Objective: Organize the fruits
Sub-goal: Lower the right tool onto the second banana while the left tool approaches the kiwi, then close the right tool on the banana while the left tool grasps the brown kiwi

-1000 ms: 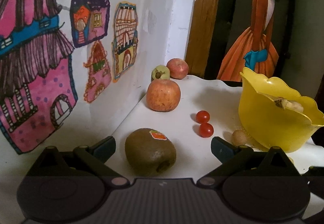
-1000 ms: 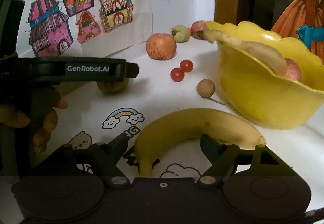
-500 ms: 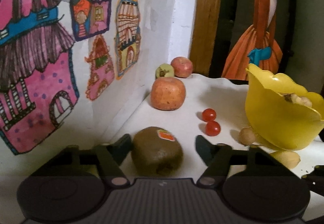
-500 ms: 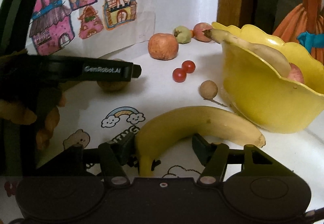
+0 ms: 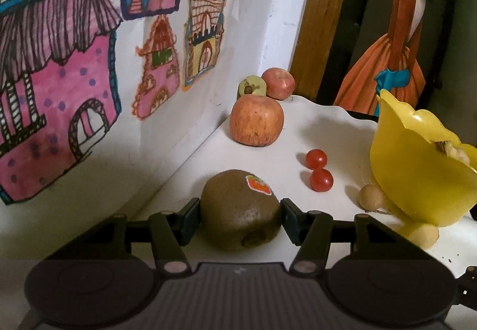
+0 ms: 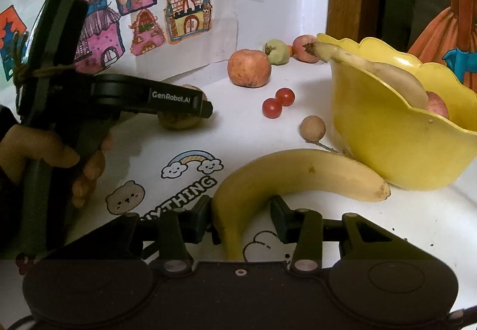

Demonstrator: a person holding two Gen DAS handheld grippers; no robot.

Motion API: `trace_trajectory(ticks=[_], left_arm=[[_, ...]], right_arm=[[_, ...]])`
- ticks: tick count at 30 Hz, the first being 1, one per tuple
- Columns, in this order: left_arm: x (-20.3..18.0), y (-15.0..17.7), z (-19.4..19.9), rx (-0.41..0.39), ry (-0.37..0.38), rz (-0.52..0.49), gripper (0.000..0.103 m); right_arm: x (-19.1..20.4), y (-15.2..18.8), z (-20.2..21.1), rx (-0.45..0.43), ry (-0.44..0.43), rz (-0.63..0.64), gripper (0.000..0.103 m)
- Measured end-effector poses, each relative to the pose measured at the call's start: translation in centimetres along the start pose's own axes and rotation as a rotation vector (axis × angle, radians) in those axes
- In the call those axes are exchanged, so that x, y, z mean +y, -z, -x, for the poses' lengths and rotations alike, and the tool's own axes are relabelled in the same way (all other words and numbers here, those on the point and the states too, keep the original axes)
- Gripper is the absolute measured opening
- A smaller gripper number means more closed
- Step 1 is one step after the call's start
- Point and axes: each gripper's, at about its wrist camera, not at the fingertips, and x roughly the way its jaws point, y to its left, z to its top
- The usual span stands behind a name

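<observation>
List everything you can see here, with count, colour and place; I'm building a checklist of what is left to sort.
kiwi: 1, brown with a sticker, between the left gripper's fingers
banana: 1, yellow, on the table in front of the bowl, right gripper's fingers around its stem end
yellow bowl: 1, on the table at right, holding a second banana and a reddish fruit
apples: 2, red, near the wall
green fruit: 1, between the apples
cherry tomatoes: 2, red, mid-table
small round fruit: 1, tan, beside the bowl
table: 1, white, cartoon prints
house drawings: several, on the wall
left gripper: black, shut on kiwi
right gripper: black, closing on banana
hand: 1, holding the left gripper
</observation>
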Motion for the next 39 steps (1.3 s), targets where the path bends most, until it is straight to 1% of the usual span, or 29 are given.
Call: trace_trajectory(ticks=[5,12,16,22,26,29,31,33,34,35,37,39], left_arm=[[-0.4,0.7,1.0,0.006,0.012,0.013,0.061],[-2.1,3.4,4.5,0.028,0.041,0.004,0.061],[-3.4,5.2,7.4,0.061,0.054,0.001,0.061],[-5.8,8.3,11.7,0.096,0.090,-0.020,0.061],[-7.2,10.1,14.1,0.106,0.115,-0.016,0.061],[-8.0,11.3,15.5,0.103,0.120,-0.007,0.061],[-8.4,11.9,16.1,0.096,0.123,-0.002,0.061],[-8.6,12.3,16.6,0.087,0.117,0.005,0.061],[-8.7,12.5,16.7,0.084,0.113,0.006,0.061],[-8.7,12.5,16.8,0.083,0.109,0.014,0.061],[-8.5,12.5,16.8,0.080,0.102,0.029,0.062],[-8.2,12.5,16.9,0.075,0.086,0.039,0.062]], right_arm=[[-0.6,0.8,1.2,0.002,-0.032,0.000,0.040],[-1.7,2.8,3.9,0.024,-0.087,0.078,0.033],[-2.7,4.4,6.2,0.028,-0.150,0.096,0.032],[-3.4,8.3,10.8,0.022,-0.241,0.175,0.032],[-3.7,10.6,14.0,0.010,-0.267,0.243,0.033],[-4.0,11.8,15.3,-0.002,-0.263,0.240,0.033],[-4.3,12.1,15.8,-0.019,-0.248,0.210,0.040],[-4.5,12.1,15.8,-0.034,-0.239,0.166,0.050],[-4.5,12.0,15.7,-0.040,-0.230,0.143,0.053],[-4.3,11.9,15.6,-0.045,-0.216,0.124,0.059],[-3.7,11.5,15.2,-0.058,-0.196,0.118,0.060],[-2.9,11.2,14.6,-0.057,-0.180,0.137,0.060]])
